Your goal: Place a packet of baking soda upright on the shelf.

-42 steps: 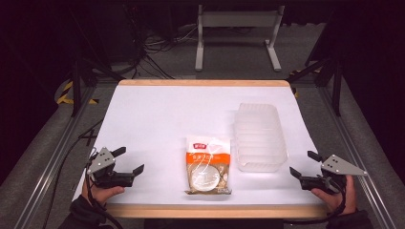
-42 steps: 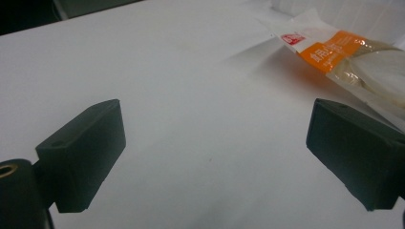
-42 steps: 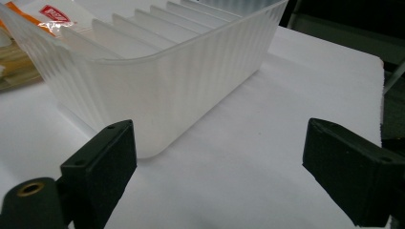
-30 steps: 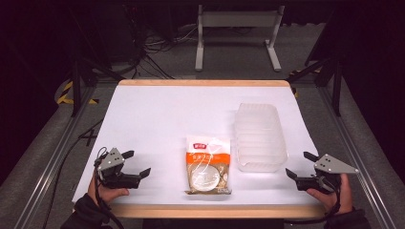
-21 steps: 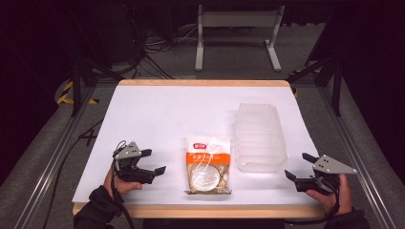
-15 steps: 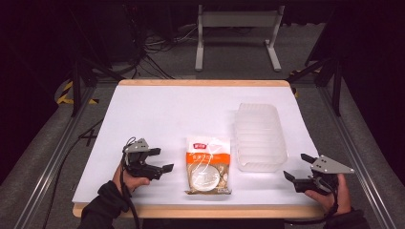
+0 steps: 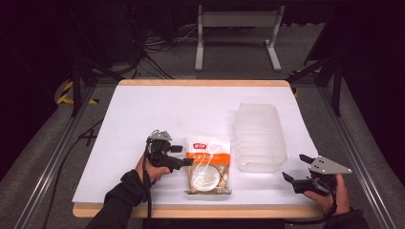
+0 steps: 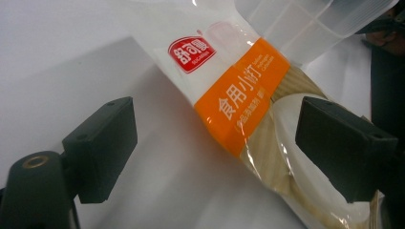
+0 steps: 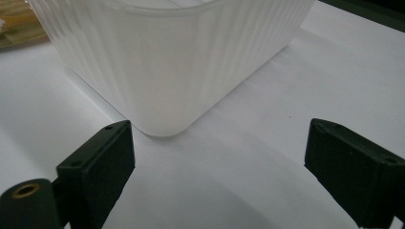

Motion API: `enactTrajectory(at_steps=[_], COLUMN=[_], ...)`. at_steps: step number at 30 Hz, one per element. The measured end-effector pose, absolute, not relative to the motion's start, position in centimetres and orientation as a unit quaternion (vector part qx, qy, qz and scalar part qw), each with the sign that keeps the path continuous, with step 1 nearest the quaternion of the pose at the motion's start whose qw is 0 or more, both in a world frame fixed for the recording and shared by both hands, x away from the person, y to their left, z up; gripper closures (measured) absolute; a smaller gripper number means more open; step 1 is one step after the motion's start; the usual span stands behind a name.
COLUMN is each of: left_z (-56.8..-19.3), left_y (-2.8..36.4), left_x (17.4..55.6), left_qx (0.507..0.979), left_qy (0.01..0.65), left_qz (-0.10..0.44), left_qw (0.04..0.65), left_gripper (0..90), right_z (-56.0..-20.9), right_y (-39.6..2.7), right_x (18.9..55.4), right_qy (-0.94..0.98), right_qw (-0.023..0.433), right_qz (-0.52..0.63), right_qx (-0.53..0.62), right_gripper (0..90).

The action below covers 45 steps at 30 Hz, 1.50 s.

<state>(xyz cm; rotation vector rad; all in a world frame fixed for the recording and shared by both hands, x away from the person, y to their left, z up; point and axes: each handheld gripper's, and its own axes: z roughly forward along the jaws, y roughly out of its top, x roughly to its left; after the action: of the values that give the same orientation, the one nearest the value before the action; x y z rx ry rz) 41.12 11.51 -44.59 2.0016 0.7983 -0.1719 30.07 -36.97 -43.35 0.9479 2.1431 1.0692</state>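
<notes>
Left gripper moved in from table's left edge to food packet, jaws just closing slightly but spread, packet edge between them, unpinched. Packet flat at front centre, beside plastic container. Judged light, crinkly, slippery; pinch orange band. Right gripper spread, empty.
</notes>
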Motion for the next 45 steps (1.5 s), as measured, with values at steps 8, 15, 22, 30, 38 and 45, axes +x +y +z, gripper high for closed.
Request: enactTrajectory(at_steps=[8,15,22,30,38,45], left_z=[-44.5,-44.4,-44.8,-44.6,-41.9,-40.1], left_y=[9.5,8.8,7.9,7.1,7.4,7.4], left_x=[42.5,43.8,44.5,45.3,43.8,41.9], left_qx=[0.823,0.823,0.827,0.818,0.813,0.815], left_qy=[0.327,0.314,0.306,0.304,0.262,0.231], left_qz=[-0.070,-0.092,-0.095,-0.088,-0.050,-0.017], left_qw=[0.458,0.464,0.461,0.481,0.517,0.532], left_gripper=[17.1,20.2,31.1,63.6,89.5,89.8], right_z=[-43.3,-43.3,-43.3,-43.3,-43.3,-43.2], right_y=[-37.0,-37.0,-37.0,-36.9,-37.0,-36.9], right_x=[30.0,30.0,30.0,30.0,30.0,29.9], right_qy=[0.798,0.798,0.799,0.799,0.798,0.800], right_qw=[0.279,0.276,0.275,0.273,0.274,0.273], right_qz=[0.400,0.401,0.401,0.401,0.403,0.402], right_qx=[0.356,0.355,0.355,0.354,0.355,0.351], right_gripper=[10.6,10.6,10.6,10.6,10.6,10.6])
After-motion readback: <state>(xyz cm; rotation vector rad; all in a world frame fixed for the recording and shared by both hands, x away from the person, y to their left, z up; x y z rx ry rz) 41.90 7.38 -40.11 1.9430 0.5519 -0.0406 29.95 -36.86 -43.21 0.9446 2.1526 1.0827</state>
